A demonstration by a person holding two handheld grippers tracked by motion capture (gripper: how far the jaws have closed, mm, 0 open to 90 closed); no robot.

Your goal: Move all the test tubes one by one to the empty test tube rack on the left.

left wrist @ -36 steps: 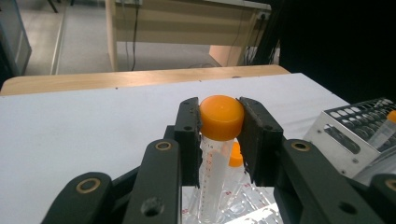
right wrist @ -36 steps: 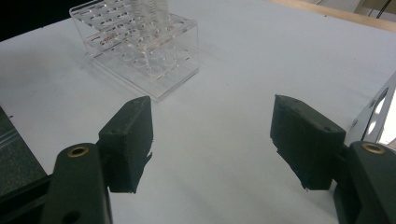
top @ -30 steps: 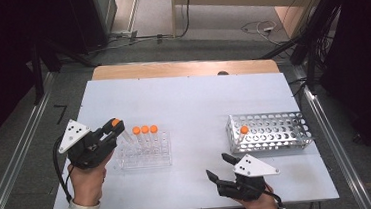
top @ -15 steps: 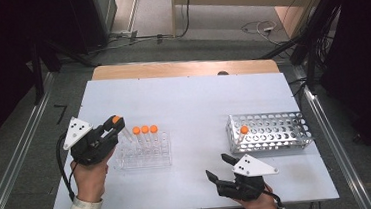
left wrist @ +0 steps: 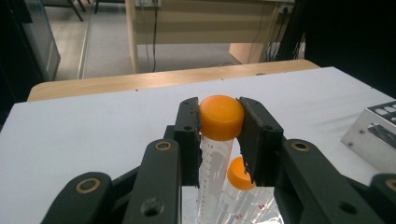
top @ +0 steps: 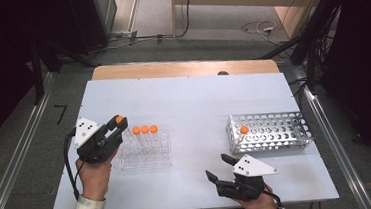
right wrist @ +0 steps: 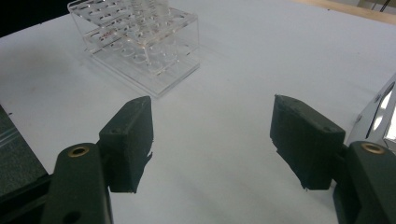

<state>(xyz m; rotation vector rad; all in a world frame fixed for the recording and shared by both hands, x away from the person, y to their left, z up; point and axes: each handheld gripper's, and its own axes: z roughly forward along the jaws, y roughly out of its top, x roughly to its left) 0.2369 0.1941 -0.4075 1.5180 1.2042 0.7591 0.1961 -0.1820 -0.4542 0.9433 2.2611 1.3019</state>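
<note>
The tube (left wrist: 215,158) clamped in the left tool (left wrist: 219,126) looks like clear glossy plastic with a smooth, satin orange cap (left wrist: 221,116). That tool's pads (left wrist: 189,126) are matt black plastic. Ahead of the right tool (right wrist: 212,140) stands a transparent, shiny acrylic rack (right wrist: 140,37); beside it, a perforated bright metal rack (top: 268,130). The counter (top: 193,104) under both is matt white, edged with pale wood.

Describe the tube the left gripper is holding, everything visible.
The tube is clear plastic with printed graduation marks and numbers, topped by an orange screw cap. It looks empty. The left gripper is shut on it, pads pressing the cap from both sides, tube roughly upright. In the high view it sits at the left end of the clear rack. Whether its bottom is in the rack is hidden.
</note>
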